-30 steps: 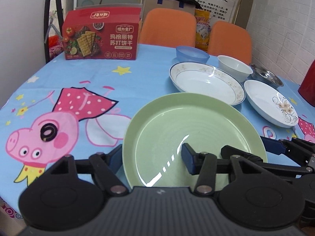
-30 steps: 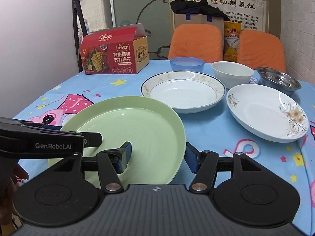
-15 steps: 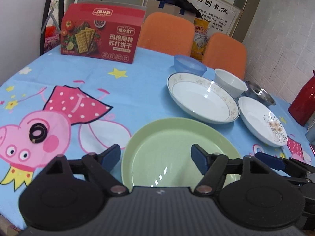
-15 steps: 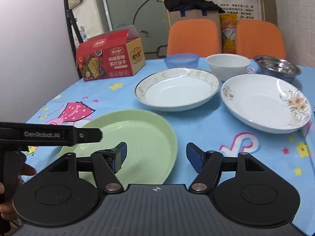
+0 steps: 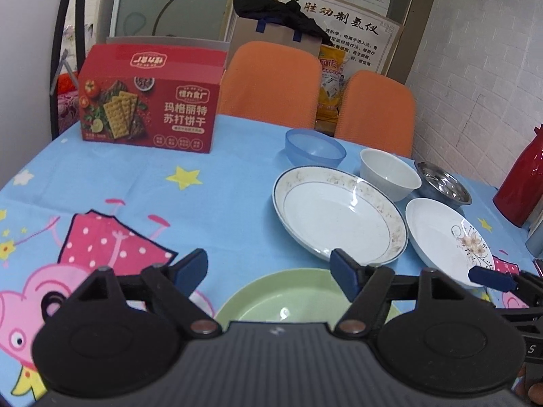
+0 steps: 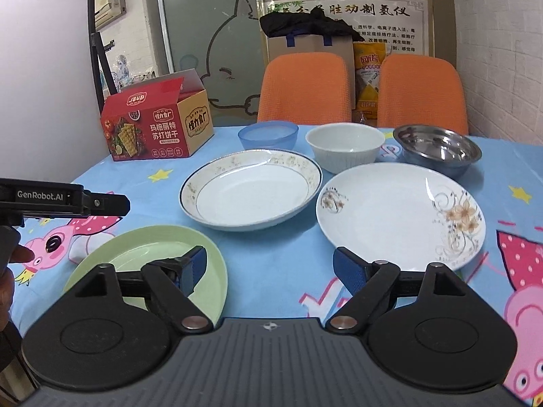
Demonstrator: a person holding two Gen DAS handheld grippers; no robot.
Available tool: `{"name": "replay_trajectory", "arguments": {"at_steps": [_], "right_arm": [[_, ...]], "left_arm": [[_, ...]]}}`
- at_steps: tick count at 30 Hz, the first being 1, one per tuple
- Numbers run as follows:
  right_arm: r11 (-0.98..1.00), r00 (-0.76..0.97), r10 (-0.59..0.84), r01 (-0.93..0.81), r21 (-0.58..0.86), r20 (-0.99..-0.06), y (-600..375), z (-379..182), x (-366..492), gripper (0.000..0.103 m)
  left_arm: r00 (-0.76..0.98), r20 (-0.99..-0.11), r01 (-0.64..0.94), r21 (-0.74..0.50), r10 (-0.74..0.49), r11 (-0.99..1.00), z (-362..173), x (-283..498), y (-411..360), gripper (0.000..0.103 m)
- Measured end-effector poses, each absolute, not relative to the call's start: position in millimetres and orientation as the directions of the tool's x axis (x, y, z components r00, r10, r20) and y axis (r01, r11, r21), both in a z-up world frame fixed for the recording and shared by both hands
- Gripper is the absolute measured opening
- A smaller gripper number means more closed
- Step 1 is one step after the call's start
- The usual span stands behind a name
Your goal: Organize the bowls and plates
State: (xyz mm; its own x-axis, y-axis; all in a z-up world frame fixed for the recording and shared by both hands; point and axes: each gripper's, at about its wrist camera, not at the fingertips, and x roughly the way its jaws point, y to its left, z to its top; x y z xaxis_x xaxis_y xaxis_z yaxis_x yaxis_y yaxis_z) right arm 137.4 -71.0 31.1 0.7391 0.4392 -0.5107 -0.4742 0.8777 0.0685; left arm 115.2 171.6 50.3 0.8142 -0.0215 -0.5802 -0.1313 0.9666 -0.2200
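Nearest, my left fingers (image 5: 271, 268) and right fingers (image 6: 269, 266) stood apart, empty, above the green plate (image 6: 149, 254) resting on the counter (image 6: 278, 264). Judged step: choosing the next dish to stack. Beyond lay two empty white plates (image 6: 251, 190) (image 6: 400, 213); farthest, the blue bowl (image 6: 268, 135), white bowl (image 6: 344, 144) and steel bowl (image 6: 437, 149), all empty.

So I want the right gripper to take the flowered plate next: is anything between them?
Nothing visible. The right gripper is open and empty, and only bare tablecloth lies between its fingertips and the flowered plate. The green plate sits off to its left.
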Motion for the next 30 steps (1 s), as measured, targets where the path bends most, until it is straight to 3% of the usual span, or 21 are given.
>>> {"name": "replay_trajectory", "arguments": {"at_steps": [5, 14, 19, 30], "right_arm": [[0.864, 0.759, 0.442, -0.504, 0.000, -0.478, -53.5, 41.8, 185.6, 0.103], [0.819, 0.666, 0.471, -0.573, 0.007, -0.579, -24.7, 17.5, 267.0, 0.103], [0.812, 0.642, 0.448, -0.584, -0.018, -0.623, -9.9, 6.0, 277.4, 0.103], [0.810, 0.636, 0.463, -0.586, 0.003, -0.618, -3.9, 4.5, 269.6, 0.103]], "left_arm": [[0.791, -0.611, -0.131, -0.228, -0.037, 0.965, 47.5, 163.4, 180.0, 0.072], [0.755, -0.656, -0.174, -0.224, -0.017, 0.959, 33.2, 215.5, 198.1, 0.072], [0.748, -0.664, -0.173, -0.230, -0.024, 0.958, 30.5, 226.2, 204.9, 0.072], [0.727, -0.685, -0.146, -0.220, -0.047, 0.965, 16.9, 237.8, 195.6, 0.072]]}}
